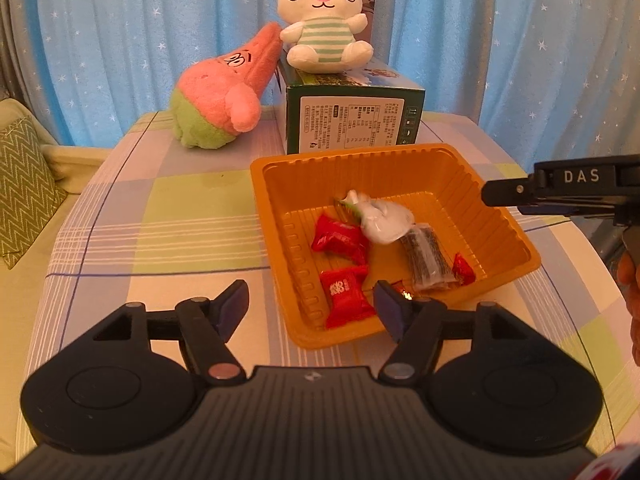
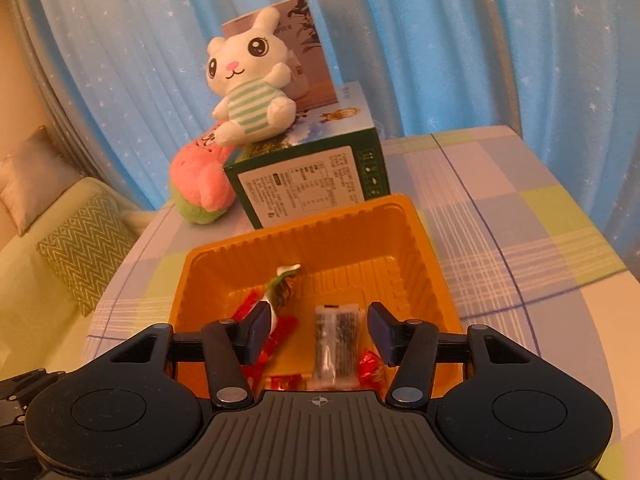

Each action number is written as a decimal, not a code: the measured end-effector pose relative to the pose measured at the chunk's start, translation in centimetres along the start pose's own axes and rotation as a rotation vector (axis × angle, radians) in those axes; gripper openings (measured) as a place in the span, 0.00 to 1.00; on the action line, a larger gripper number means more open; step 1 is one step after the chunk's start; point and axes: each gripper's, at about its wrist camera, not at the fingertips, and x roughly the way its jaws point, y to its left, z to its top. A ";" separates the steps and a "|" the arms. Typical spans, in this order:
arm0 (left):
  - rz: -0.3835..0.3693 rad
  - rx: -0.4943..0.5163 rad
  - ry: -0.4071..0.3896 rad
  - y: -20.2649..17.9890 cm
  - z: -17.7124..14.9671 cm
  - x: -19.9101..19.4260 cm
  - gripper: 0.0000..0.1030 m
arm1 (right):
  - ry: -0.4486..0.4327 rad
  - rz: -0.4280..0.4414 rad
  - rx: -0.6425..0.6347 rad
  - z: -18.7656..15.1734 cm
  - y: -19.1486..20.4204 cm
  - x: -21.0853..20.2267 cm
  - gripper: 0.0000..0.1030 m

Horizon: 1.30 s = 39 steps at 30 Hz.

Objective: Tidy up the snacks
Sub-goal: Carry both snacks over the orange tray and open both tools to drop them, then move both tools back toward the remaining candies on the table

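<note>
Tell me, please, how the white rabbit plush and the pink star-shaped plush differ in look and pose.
The white rabbit plush sits upright on top of the green box; the pink star-shaped plush stands tilted on the table, its tip leaning against that box. The rabbit is cream with a green-striped shirt; the star is pink with a green bottom. The rabbit's face points toward the cameras; the star's face is partly turned away. Both are soft toys behind the orange tray.

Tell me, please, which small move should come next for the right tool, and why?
Probably lift the right tool up and back, away from the orange tray. Its jaws are open and hold nothing, the clear dark snack pack and red candies already lie in the tray, and no loose snack shows on the checked tablecloth.
</note>
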 end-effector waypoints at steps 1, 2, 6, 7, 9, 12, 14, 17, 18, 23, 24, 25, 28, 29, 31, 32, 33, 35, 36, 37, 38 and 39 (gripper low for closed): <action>0.000 -0.004 0.000 0.0 -0.3 -0.5 0.65 | 0.001 -0.007 0.003 -0.3 -0.1 -0.6 0.52; 0.001 -0.008 -0.001 -0.1 -0.7 -1.1 0.66 | 0.002 -0.009 0.004 -0.7 -0.1 -1.2 0.52; 0.003 -0.018 -0.004 -0.5 -2.3 -3.6 0.67 | 0.003 -0.016 0.004 -2.5 0.2 -4.0 0.52; -0.001 -0.027 -0.003 -0.6 -2.7 -4.1 0.67 | 0.002 -0.020 0.006 -3.2 0.3 -4.9 0.52; -0.004 -0.040 0.000 -0.8 -3.5 -5.5 0.67 | 0.009 -0.028 -0.004 -4.3 0.7 -6.4 0.52; -0.004 -0.045 -0.008 -1.2 -4.7 -7.5 0.70 | 0.004 -0.041 -0.022 -6.1 1.5 -8.8 0.52; -0.002 -0.046 -0.014 -1.4 -5.5 -8.9 0.73 | 0.007 -0.050 -0.033 -7.3 2.0 -10.4 0.52; -0.004 -0.051 -0.017 -1.5 -6.6 -10.8 0.75 | 0.014 -0.070 -0.067 -8.8 3.0 -12.4 0.52; -0.004 -0.054 -0.019 -1.6 -7.0 -11.4 0.75 | 0.011 -0.080 -0.080 -9.3 3.4 -13.1 0.52; -0.007 -0.064 -0.018 -1.7 -8.7 -13.9 0.77 | 0.012 -0.102 -0.100 -11.9 4.6 -16.0 0.52; -0.006 -0.066 -0.017 -1.8 -9.0 -14.3 0.77 | 0.016 -0.100 -0.092 -12.3 4.7 -16.4 0.52; -0.004 -0.066 -0.016 -1.8 -9.4 -14.7 0.77 | 0.018 -0.099 -0.084 -12.8 4.8 -16.9 0.52; -0.001 -0.057 -0.018 -2.1 -10.2 -15.8 0.77 | 0.023 -0.098 -0.077 -13.9 5.1 -18.0 0.52; 0.000 -0.056 -0.018 -2.1 -10.4 -16.1 0.77 | 0.027 -0.098 -0.078 -14.3 5.2 -18.3 0.52; 0.001 -0.056 -0.016 -2.2 -10.9 -16.5 0.77 | 0.032 -0.103 -0.081 -15.0 5.3 -18.7 0.52; 0.002 -0.054 -0.014 -2.3 -11.2 -16.7 0.77 | 0.035 -0.109 -0.082 -15.4 5.3 -19.0 0.52; 0.002 -0.053 -0.012 -2.4 -11.3 -16.8 0.77 | 0.037 -0.114 -0.082 -15.7 5.3 -19.2 0.52; 0.001 -0.050 -0.008 -2.4 -11.7 -17.0 0.77 | 0.043 -0.121 -0.082 -16.4 5.2 -19.5 0.52; 0.001 -0.048 -0.007 -2.5 -11.8 -17.1 0.77 | 0.045 -0.124 -0.080 -16.6 5.2 -19.7 0.52; 0.001 -0.045 -0.006 -2.5 -11.9 -17.2 0.77 | 0.048 -0.125 -0.079 -16.8 5.1 -19.8 0.52; 0.003 -0.043 -0.005 -2.5 -12.1 -17.3 0.77 | 0.050 -0.127 -0.076 -17.0 5.0 -19.9 0.52; 0.004 -0.042 -0.004 -2.5 -12.2 -17.3 0.77 | 0.051 -0.128 -0.073 -17.1 4.9 -19.9 0.52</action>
